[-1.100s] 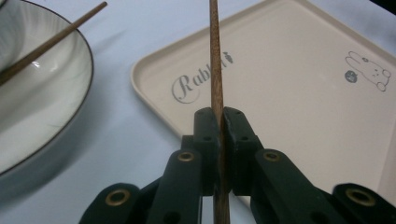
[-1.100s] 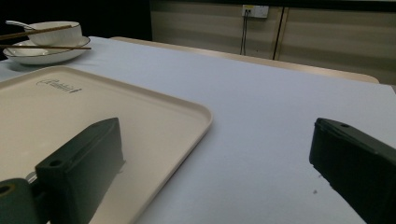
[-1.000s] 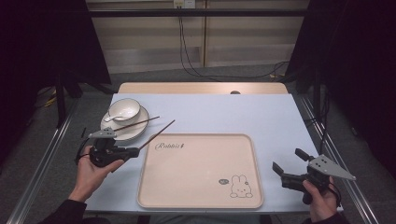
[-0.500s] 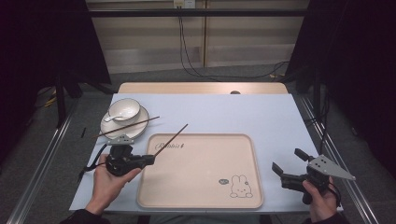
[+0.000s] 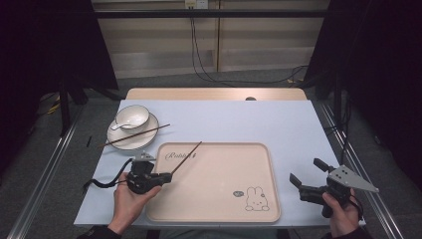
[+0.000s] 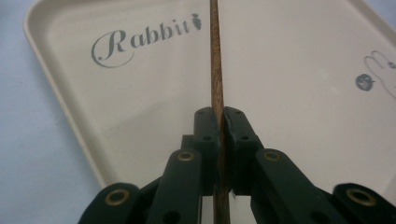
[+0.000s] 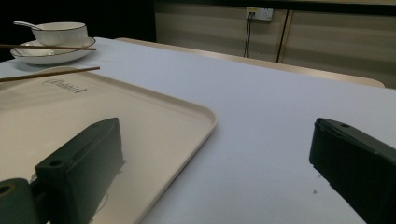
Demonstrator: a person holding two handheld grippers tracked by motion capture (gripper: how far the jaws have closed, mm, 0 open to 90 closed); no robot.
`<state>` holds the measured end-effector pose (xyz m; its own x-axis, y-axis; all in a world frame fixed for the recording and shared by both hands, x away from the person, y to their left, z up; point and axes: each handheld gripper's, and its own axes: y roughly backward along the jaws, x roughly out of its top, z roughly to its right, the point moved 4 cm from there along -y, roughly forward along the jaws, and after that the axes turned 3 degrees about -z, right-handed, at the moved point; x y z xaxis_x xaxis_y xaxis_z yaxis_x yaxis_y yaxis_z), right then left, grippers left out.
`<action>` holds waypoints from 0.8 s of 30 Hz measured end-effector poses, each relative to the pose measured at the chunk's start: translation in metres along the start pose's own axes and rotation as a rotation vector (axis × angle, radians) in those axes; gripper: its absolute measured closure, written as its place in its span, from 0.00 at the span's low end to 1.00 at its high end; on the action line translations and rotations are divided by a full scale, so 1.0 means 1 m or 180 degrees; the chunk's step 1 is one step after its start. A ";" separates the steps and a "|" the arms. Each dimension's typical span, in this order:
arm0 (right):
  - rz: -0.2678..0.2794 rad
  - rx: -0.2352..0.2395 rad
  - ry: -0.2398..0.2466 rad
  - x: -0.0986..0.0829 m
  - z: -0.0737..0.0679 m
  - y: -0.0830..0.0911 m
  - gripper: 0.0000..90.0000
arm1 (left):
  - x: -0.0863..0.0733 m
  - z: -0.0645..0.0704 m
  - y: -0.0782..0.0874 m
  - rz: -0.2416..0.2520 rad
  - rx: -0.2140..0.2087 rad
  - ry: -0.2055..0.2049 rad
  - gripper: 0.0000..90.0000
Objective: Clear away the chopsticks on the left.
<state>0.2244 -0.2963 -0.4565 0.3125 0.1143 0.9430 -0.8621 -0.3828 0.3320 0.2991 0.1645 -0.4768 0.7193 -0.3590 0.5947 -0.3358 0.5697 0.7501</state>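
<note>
fingers [image 6: 208, 135] of my left gripper [image 5: 149, 178] were clamped on one chopstick [image 5: 186, 157], held low over the tray [image 5: 219, 209] so i could lay it down there, i judged. right gripper [image 5: 311, 179] waited near the tray's right edge, fingers wide apart, holding nothing. farther off, the other chopstick [image 5: 137, 135] lay across the plate [image 5: 130, 142] beside the bowl [image 5: 132, 117].

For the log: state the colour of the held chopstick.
Brown wood chopstick, clearest in the left gripper view.
</note>
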 end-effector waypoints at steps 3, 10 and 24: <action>-0.0003 0.0010 -0.0005 0.000 0.000 0.000 0.02 | -0.001 -0.001 -0.005 -0.0078 0.0048 -0.0012 0.94; 0.0028 0.0035 0.0000 0.001 -0.001 0.000 0.02 | -0.004 -0.002 -0.013 -0.0198 0.0089 -0.0022 0.94; 0.0066 0.0114 0.0071 0.001 -0.003 0.000 0.01 | -0.006 0.000 -0.018 -0.0227 0.0090 -0.0040 0.92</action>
<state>0.2235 -0.2936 -0.4553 0.2853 0.1262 0.9501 -0.8533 -0.4179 0.3118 0.3008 0.1567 -0.4944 0.7344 -0.4073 0.5429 -0.3013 0.5212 0.7985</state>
